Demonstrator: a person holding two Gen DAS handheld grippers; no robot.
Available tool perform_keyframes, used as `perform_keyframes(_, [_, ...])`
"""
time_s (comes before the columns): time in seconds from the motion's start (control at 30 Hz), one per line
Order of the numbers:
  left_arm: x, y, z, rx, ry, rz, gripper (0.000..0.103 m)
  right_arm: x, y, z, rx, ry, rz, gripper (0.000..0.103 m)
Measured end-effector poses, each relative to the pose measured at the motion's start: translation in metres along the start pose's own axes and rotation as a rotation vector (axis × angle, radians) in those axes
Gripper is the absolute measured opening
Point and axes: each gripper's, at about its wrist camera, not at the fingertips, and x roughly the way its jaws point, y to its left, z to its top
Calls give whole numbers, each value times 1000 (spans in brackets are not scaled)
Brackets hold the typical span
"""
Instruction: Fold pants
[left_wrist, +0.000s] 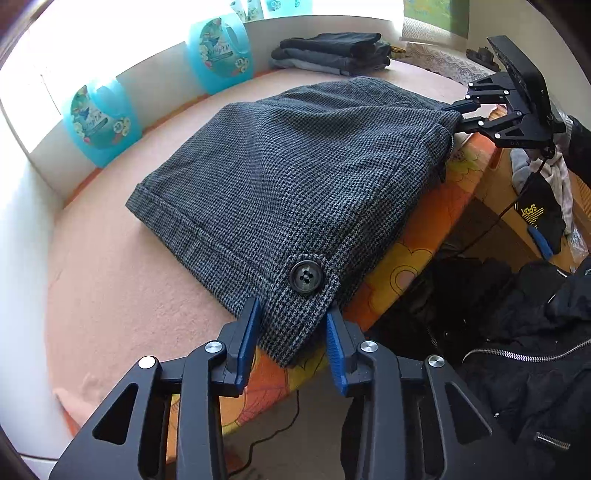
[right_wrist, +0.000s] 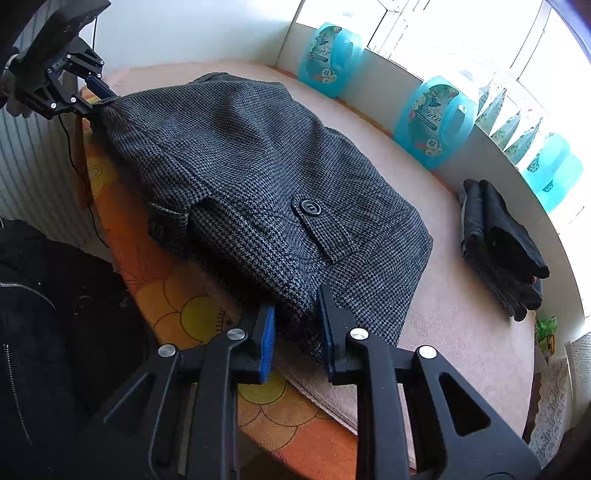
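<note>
Grey houndstooth pants (left_wrist: 295, 173) lie folded on the pink-covered table (left_wrist: 110, 288), with a buttoned pocket flap (left_wrist: 306, 277) near the front edge. My left gripper (left_wrist: 291, 325) has its blue pads on either side of the near corner of the fabric, the jaws fairly wide. My right gripper (left_wrist: 456, 114) grips the far corner at the table's edge. In the right wrist view the pants (right_wrist: 266, 177) spread ahead, my right gripper (right_wrist: 295, 314) straddles its corner, and the left gripper (right_wrist: 99, 99) pinches the opposite corner.
A stack of folded dark clothes (left_wrist: 332, 53) sits at the back of the table, also in the right wrist view (right_wrist: 498, 251). Blue detergent jugs (left_wrist: 221, 55) line the window wall. An orange floral cover (left_wrist: 406, 258) hangs over the edge; black jackets (left_wrist: 517, 332) lie below.
</note>
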Motion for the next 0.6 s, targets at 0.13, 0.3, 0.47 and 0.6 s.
perform_keyframes(0.13, [-17,20,2,-103,-27,-25,41,-28,-26,-2,120,-101,68,66])
perform_keyframes(0.3, [-30,48,21,-200,-128,37,47,-36,-89,6,368,-204,53,80])
perform_keyframes(0.47, [-9,79,60,-270,-182,92,47,17,-158,17,667,-137,24,80])
perform_keyframes(0.6, [30,98,85,-320,-106,215,47,75,-188,19,811,-57,87,80])
